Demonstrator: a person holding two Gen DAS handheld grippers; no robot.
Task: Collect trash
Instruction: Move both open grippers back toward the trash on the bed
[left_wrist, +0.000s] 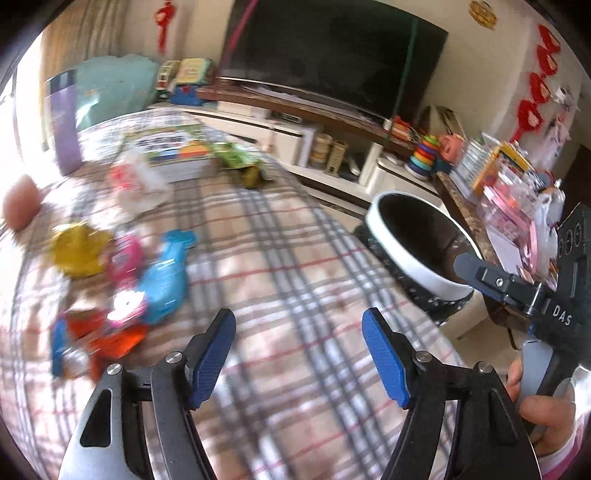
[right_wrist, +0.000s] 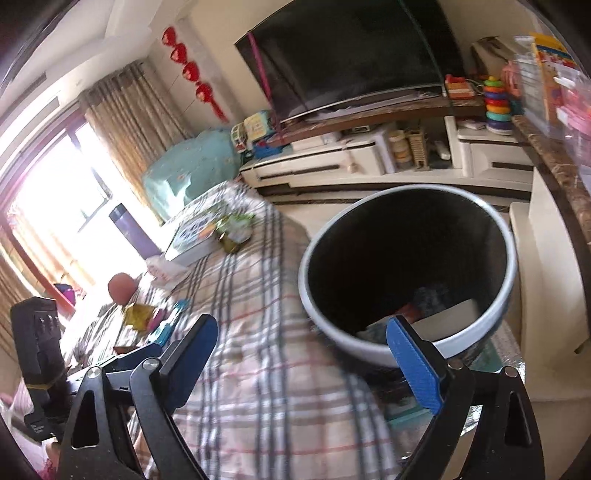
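Observation:
A heap of wrappers lies on the plaid-covered table: a blue one (left_wrist: 166, 277), a pink one (left_wrist: 123, 258), a gold one (left_wrist: 79, 251) and an orange one (left_wrist: 99, 339). A green wrapper (left_wrist: 240, 162) lies farther back. My left gripper (left_wrist: 299, 350) is open and empty above the cloth, right of the heap. A white-rimmed black bin (right_wrist: 406, 280) stands beside the table and holds some trash. My right gripper (right_wrist: 303, 354) is open and empty at the bin's near rim; it also shows in the left wrist view (left_wrist: 480, 273).
A purple bottle (left_wrist: 64, 125), a book (left_wrist: 177, 155) and a brown ball (left_wrist: 20, 206) sit on the table. A TV (right_wrist: 351, 55) on a low cabinet stands behind. A side counter (left_wrist: 509, 192) with pink packages is to the right of the bin.

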